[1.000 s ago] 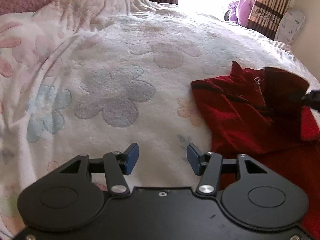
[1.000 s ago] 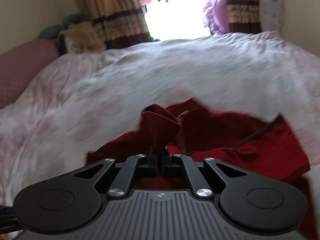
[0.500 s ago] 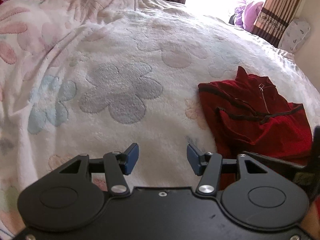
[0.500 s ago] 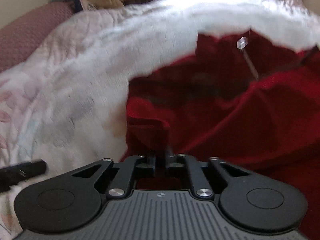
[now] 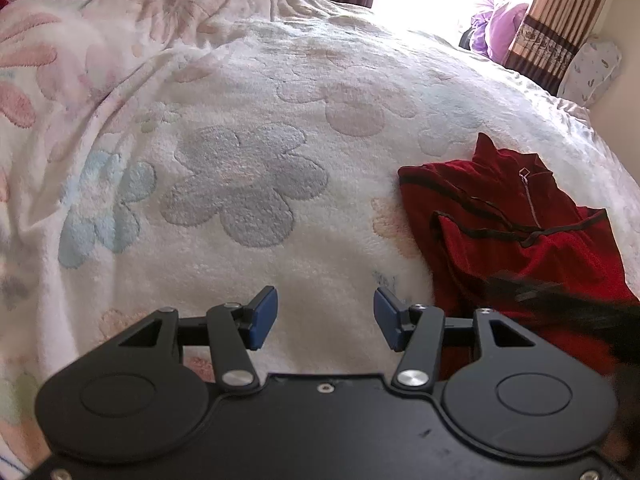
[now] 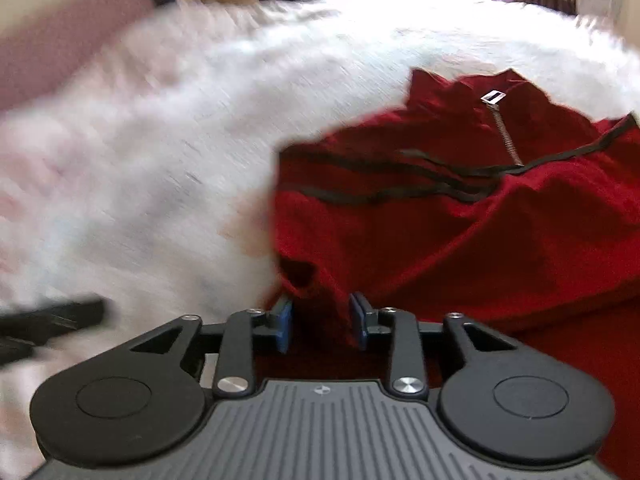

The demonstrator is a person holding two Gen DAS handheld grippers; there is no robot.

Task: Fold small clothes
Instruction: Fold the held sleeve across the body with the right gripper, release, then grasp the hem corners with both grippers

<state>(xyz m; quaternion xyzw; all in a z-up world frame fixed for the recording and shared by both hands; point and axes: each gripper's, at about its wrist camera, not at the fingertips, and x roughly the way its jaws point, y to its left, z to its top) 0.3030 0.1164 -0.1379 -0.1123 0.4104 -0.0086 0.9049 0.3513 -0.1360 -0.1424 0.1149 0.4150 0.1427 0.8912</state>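
- Red zip-neck top — lies on the floral fleece blanket of the bed, collar and zip pull at the far end, body running back toward the camera; long axis approx. near-to-far.
- Left tongs — blue pads apart, nothing between them, over bare blanket. Garment lies to their right, its left edge just beyond the right-hand pad; no contact.
- Right tongs — pads partly apart, with a fold of red cloth between them at the top's near-left corner. Whether the pads press the cloth or only bracket it cannot be told; view is motion-blurred.
- Key relation — the top sits directly ahead of the right tongs and off to the side of the left ones, so the right hand is the nearer.
- Judgement: sleeve and side already appear turned in, dark trim lines crossing the chest; next fold prob. carries the near hem up the long axis toward the collar. Left tongs would need to shift right to take the other near corner.
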